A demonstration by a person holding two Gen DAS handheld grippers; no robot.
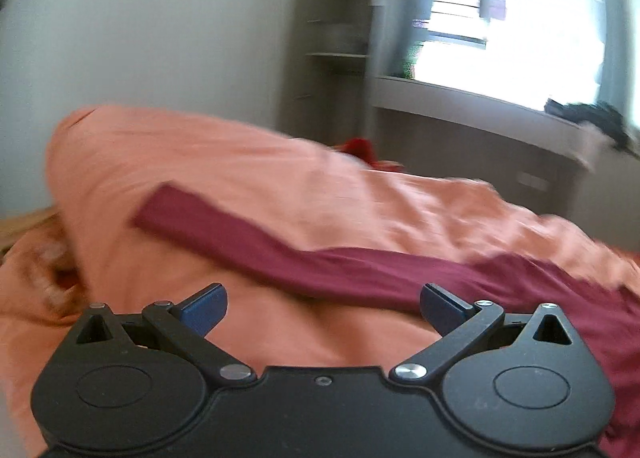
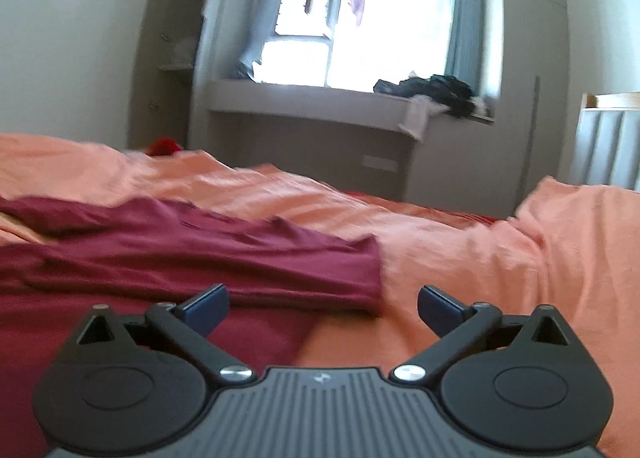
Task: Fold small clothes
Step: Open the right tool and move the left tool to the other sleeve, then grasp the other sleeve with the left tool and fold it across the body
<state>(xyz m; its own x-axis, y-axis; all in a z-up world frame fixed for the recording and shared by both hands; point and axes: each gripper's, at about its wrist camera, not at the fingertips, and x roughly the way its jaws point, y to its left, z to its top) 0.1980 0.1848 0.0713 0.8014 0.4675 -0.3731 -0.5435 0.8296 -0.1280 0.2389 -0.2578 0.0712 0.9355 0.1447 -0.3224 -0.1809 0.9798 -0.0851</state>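
Observation:
A dark red long-sleeved garment (image 1: 360, 270) lies spread on an orange bed cover (image 1: 224, 161). In the left wrist view one sleeve (image 1: 208, 217) stretches out to the left, just beyond my open, empty left gripper (image 1: 323, 310). In the right wrist view the garment (image 2: 160, 250) fills the left side and its other sleeve end (image 2: 360, 270) lies just ahead of my open, empty right gripper (image 2: 323, 310). Both grippers hover low over the bed.
The orange cover (image 2: 520, 250) is rumpled, with a raised hump at the far left in the left wrist view. A small bright red item (image 1: 360, 151) lies at the bed's far edge. A window ledge (image 2: 320, 97) with dark clothes (image 2: 436, 91) stands behind.

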